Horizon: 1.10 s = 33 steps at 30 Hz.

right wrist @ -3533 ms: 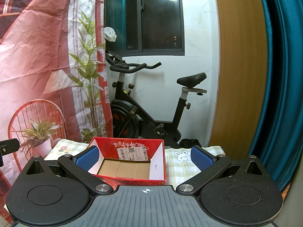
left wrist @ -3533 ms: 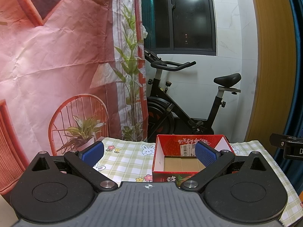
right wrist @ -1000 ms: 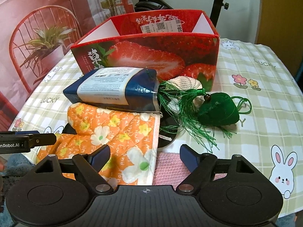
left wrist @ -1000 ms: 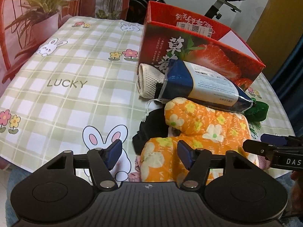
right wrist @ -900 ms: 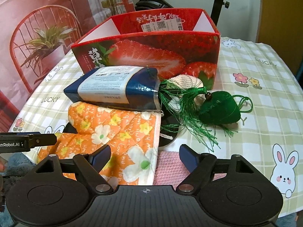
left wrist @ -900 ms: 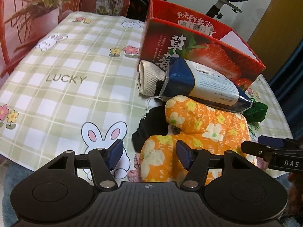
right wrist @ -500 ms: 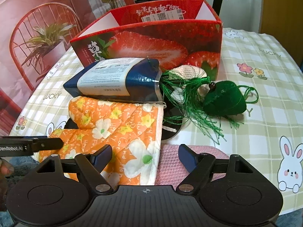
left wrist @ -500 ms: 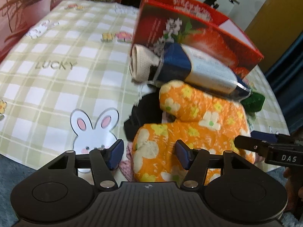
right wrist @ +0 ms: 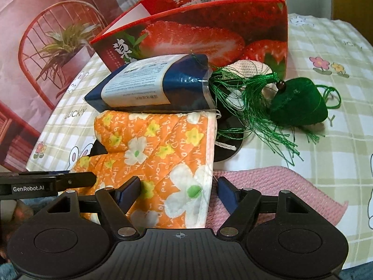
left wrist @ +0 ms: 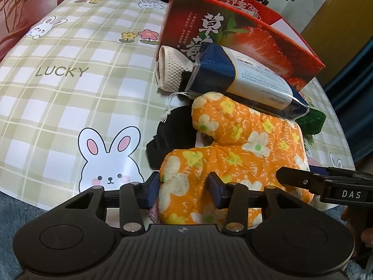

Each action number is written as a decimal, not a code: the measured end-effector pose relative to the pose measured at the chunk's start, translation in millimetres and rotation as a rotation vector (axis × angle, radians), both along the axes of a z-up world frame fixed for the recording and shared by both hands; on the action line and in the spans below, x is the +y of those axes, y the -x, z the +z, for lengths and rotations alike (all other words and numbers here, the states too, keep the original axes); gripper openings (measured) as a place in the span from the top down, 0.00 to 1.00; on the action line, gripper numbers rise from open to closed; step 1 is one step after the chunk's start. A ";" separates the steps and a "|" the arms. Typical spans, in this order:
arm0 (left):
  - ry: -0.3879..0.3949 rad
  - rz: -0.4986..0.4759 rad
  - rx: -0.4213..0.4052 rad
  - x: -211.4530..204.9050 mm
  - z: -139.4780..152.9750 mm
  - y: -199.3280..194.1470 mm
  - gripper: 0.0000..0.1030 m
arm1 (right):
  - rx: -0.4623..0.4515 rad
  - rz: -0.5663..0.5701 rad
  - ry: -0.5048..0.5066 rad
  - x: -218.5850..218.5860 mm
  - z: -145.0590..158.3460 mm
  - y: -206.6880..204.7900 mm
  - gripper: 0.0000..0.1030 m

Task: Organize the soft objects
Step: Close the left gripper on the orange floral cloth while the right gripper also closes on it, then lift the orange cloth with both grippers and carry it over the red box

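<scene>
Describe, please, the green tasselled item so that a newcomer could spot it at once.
Start at the red strawberry box on the checked tablecloth. Just in front of its right corner lies the green fabric pouch, beside the navy packet. It alone is dark green, with a brown bead and a long thread tassel.

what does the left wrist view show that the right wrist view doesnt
Only the left wrist view shows the large rabbit print on the tablecloth and the rolled beige cloth's end.

Only the right wrist view shows the pink knitted mat clearly and the green tassel pouch whole.

Both show the orange floral mitt, the blue packet lying on it, and the strawberry box behind. Each gripper, left and right, straddles part of the mitt; both have just been closing.
</scene>
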<state>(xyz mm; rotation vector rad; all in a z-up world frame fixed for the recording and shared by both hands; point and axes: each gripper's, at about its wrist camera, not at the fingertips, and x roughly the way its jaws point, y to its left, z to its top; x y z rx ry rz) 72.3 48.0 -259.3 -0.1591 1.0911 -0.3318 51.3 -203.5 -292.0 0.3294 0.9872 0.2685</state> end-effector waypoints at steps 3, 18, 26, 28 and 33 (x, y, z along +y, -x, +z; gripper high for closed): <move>0.000 -0.001 -0.001 1.4 -0.7 -0.7 0.55 | -0.003 0.005 0.001 1.1 0.6 0.1 0.36; -0.017 0.011 -0.142 -0.8 22.7 8.8 0.79 | -0.157 0.047 0.077 10.7 32.0 17.4 0.78; -0.025 -0.008 -0.265 -3.1 46.7 23.9 0.82 | -0.274 0.071 0.086 13.2 53.8 27.0 0.89; -0.026 -0.014 -0.286 -4.2 50.3 26.4 0.83 | -0.289 0.065 0.085 12.3 56.9 27.8 0.89; -0.020 -0.015 -0.305 -2.4 54.0 30.7 0.83 | -0.312 0.053 0.081 9.4 60.9 30.7 0.90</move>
